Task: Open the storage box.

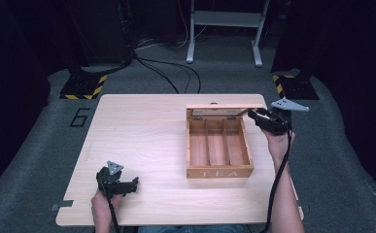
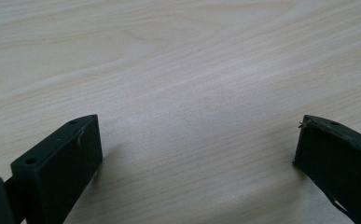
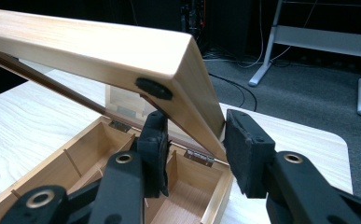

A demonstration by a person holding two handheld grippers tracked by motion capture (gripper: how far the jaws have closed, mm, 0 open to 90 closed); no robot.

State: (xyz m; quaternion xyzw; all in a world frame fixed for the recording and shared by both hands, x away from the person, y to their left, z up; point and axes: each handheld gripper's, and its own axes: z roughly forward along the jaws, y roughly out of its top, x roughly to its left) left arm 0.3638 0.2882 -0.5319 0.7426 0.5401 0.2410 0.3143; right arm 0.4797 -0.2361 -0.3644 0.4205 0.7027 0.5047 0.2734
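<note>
From above, a wooden tea box (image 1: 219,145) marked TEA sits on the right half of my light wood table (image 1: 142,141), its three compartments bare and its lid (image 1: 223,105) raised at the far edge. My right hand-held gripper (image 1: 257,115) is at the lid's right end, while my left hand-held gripper (image 1: 133,183) rests near the table's front left corner, well apart from the box. In the left gripper view, my left hand-held gripper (image 2: 197,144) has its jaws spread wide over bare table (image 2: 192,70), holding nothing. In the right gripper view, my right hand-held gripper (image 3: 194,140) straddles the corner of the lid (image 3: 99,51), one jaw inside under it and one jaw outside; the outer pad seems to touch the edge, but I cannot tell whether the pinch is firm. Below it the hinges (image 3: 199,157) and the dividers of the tea box (image 3: 89,154) are visible. I judge the lid to be partway through its swing, neither fully back nor shut; finishing that swing and letting go are left.
</note>
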